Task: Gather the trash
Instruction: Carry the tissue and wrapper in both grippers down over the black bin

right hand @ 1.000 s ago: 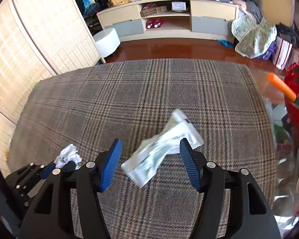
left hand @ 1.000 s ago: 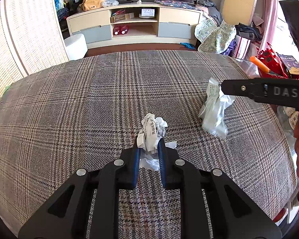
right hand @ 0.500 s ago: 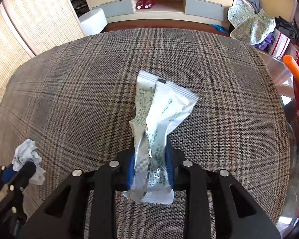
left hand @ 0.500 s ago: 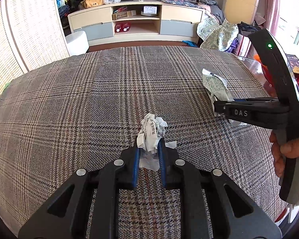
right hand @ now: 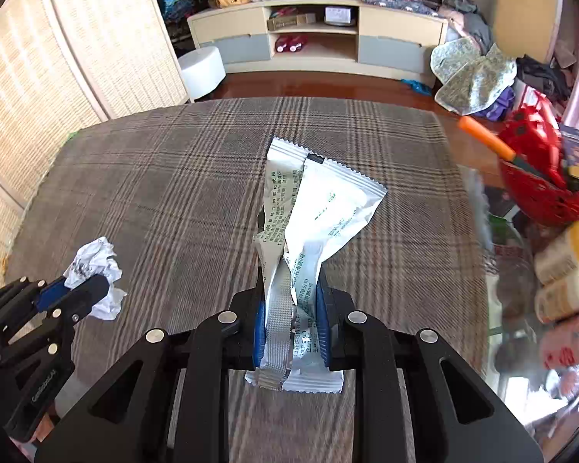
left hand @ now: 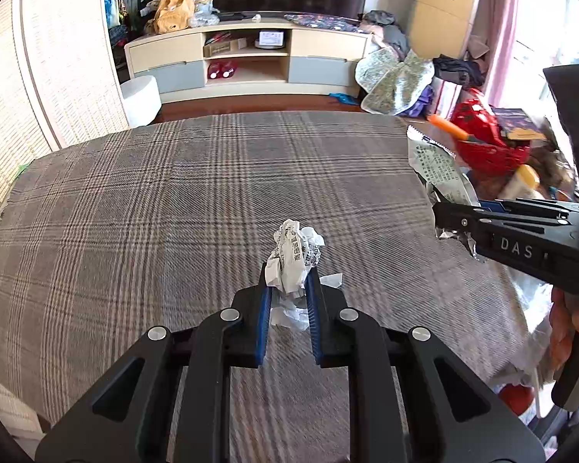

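My left gripper [left hand: 288, 289] is shut on a crumpled white paper wad [left hand: 295, 256] and holds it above the plaid cloth [left hand: 173, 200]. The wad also shows in the right wrist view [right hand: 94, 266], at the left, held in the left gripper [right hand: 85, 293]. My right gripper [right hand: 291, 308] is shut on a silver-white snack wrapper [right hand: 312, 212], which stands up between the fingers. In the left wrist view the right gripper [left hand: 453, 222] is at the right edge of the cloth with the wrapper [left hand: 438, 166] sticking up from it.
The plaid cloth [right hand: 173, 177] covers a raised surface. To its right lie a red basket [right hand: 536, 177], an orange-handled tool [right hand: 486, 139] and yellow-capped bottles [right hand: 563, 254]. A white round stool [right hand: 202, 71] and a TV cabinet [right hand: 312, 38] stand beyond.
My right gripper closed on the wrapper and lifted it, moving right toward the cloth's edge. My left gripper kept its hold on the paper wad and rose slightly.
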The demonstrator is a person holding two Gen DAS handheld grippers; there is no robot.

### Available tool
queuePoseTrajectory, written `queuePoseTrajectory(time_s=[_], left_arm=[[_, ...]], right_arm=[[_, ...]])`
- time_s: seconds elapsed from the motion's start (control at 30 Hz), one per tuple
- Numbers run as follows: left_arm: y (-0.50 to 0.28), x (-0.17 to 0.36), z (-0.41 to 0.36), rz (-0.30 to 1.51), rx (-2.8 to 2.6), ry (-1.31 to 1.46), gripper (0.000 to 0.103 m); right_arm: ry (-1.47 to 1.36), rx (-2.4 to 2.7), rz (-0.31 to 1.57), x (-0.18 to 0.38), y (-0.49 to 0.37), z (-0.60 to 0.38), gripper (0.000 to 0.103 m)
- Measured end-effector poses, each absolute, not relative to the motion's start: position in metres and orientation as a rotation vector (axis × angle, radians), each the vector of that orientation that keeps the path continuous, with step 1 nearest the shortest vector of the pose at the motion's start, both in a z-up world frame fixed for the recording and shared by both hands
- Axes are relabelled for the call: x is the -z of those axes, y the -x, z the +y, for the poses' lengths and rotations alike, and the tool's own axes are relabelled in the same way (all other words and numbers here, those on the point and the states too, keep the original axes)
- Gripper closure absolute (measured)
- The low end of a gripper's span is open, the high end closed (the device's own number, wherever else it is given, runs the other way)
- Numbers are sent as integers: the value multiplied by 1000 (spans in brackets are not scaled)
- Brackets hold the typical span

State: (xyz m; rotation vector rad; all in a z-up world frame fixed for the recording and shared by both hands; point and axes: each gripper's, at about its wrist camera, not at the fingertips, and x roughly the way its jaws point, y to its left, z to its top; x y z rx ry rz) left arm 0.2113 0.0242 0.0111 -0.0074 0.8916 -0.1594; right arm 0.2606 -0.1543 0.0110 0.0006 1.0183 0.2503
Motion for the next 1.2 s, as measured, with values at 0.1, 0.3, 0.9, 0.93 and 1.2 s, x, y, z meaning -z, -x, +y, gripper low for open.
queuePoseTrajectory(time_s=[0.1, 0.3, 0.9, 0.93, 1.2], left_arm=[[-172, -27, 12, 874, 188, 6, 87], [-94, -40, -10, 848, 243, 26, 87], [21, 83, -46, 1037, 337, 93, 87], [20, 92, -48, 1056, 335, 88, 87], [7, 153, -57, 1151, 327, 103, 87]], right_arm=[[9, -243, 995, -27, -221, -165, 80], [4, -235, 938, -44, -139, -185, 80], [-97, -295, 1084, 80, 3, -228, 80], [-107, -294, 1101, 91, 3, -229, 80], [-147, -288, 1192, 144, -7, -221, 80]])
